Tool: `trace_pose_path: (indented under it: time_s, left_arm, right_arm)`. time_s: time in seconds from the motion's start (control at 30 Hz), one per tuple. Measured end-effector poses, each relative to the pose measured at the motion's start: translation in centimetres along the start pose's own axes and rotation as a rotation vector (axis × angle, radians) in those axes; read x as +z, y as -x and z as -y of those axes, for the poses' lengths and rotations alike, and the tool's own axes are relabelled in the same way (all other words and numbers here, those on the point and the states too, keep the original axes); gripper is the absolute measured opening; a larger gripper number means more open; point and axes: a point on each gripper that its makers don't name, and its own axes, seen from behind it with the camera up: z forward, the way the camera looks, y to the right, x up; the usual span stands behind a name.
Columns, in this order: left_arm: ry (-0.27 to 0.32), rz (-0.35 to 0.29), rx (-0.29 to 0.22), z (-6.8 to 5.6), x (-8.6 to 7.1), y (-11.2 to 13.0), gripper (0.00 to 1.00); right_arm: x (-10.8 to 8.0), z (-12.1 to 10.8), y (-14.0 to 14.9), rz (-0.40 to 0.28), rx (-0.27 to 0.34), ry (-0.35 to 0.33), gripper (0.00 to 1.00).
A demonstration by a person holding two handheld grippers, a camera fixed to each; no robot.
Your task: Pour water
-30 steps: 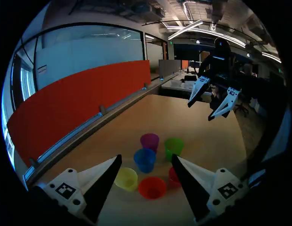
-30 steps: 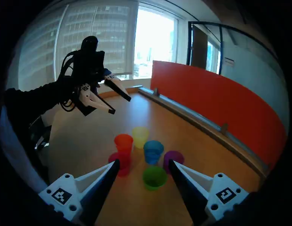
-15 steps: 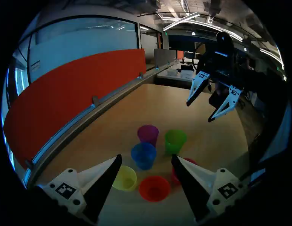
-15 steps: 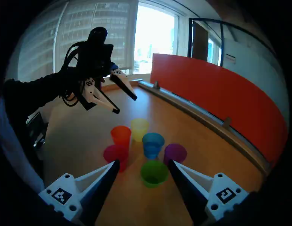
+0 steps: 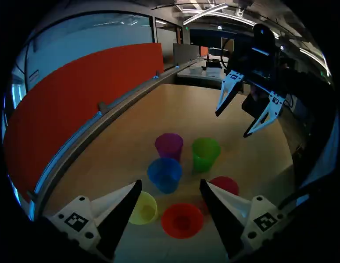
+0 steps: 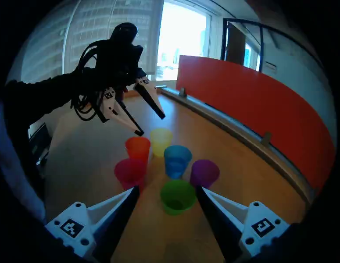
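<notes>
Six plastic cups stand upright in a tight cluster on the light wooden bench (image 5: 183,109), out in its middle and apart from the long edge that carries a metal rail (image 5: 82,140) and an orange-red partition panel (image 5: 77,92). They form two short rows running along that edge. The row on the partition side is the purple cup (image 5: 169,146), the blue cup (image 5: 165,174) and the yellow cup (image 5: 143,208). The row on the open side is the green cup (image 5: 205,152), the dark red cup (image 5: 224,185) and the orange cup (image 5: 182,220). Neighbours stand just beside each other or touch. Whether any cup holds water cannot be told.

The left tongs (image 5: 169,183) are spread wide and pinch nothing. In the left gripper view their white fingers with black inner faces frame the blue cup, with the yellow and orange cups low between them. In the right gripper view they hang in the air over the yellow-and-orange end of the cluster, tips pointing down toward those two cups without touching them. A dark-sleeved arm (image 6: 42,101) holds them.

The right tongs (image 6: 166,189) are likewise spread and empty. Their own view has the green cup between the fingers, closest to the camera. In the left gripper view they hover above the bench beyond the green cup — tips angled down, clear of every cup.
</notes>
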Motion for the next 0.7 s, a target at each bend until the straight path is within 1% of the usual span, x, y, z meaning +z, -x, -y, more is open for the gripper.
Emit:
trace_pose_path:
  time_s: [0.2,0.43,0.7]
  left_arm:
    - [0.023,0.036,0.017,-0.2,1.4,0.6,0.98]
    - [0.037,0.087,0.037,0.0,3.2,1.0,0.98]
    - [0.049,0.146,0.049,0.2,4.8,1.5,0.98]
  right_arm:
    - [0.9,-0.3,1.1,0.015,0.000,0.002,1.00]
    - [2.0,-0.7,2.2,0.030,0.002,-0.001,1.00]
    - [3.1,-1.0,3.2,0.045,0.004,-0.008,1.00]
